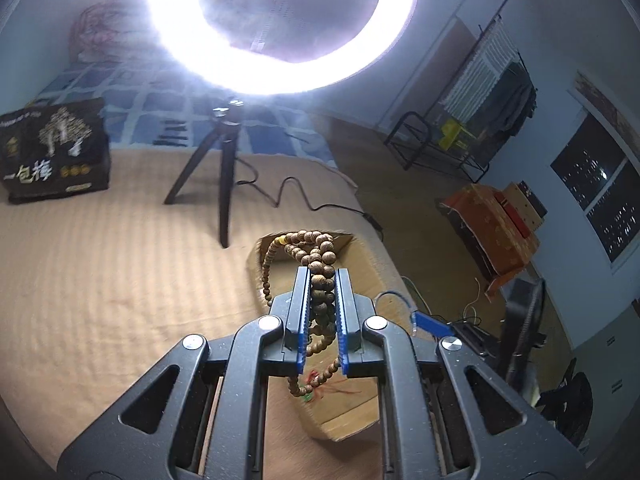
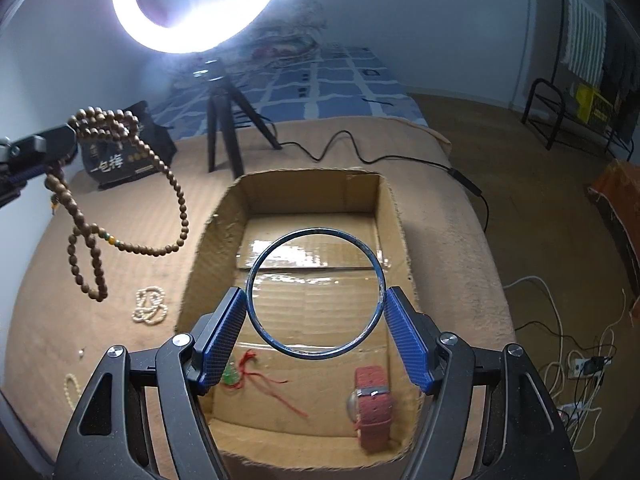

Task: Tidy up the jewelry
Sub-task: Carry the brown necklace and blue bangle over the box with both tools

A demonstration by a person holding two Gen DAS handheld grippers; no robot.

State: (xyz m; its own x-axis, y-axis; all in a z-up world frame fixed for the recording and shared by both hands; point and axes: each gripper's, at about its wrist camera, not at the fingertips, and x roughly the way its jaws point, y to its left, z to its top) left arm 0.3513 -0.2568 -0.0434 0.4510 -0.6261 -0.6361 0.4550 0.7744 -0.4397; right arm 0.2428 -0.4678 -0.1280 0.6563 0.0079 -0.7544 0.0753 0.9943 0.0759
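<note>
My left gripper (image 1: 323, 276) is shut on a brown wooden bead necklace (image 1: 320, 264), whose loops hang over the fingers above the cardboard box (image 1: 360, 268). In the right wrist view the necklace (image 2: 132, 184) dangles at the left, beside the box, from the left gripper (image 2: 60, 136). My right gripper (image 2: 316, 300) is shut on a thin blue bangle (image 2: 256, 264) and holds it by its two sides above the open cardboard box (image 2: 392, 216). A red-strapped watch (image 2: 372, 404) and a green pendant on a red cord (image 2: 256, 372) lie in the box.
A white pearl bracelet (image 2: 150, 306), a pale bead strand (image 2: 72, 388) and a small stud (image 2: 82, 353) lie on the tan bed cover left of the box. A ring light on a black tripod (image 2: 224, 128) and a black bag (image 2: 120, 156) stand behind.
</note>
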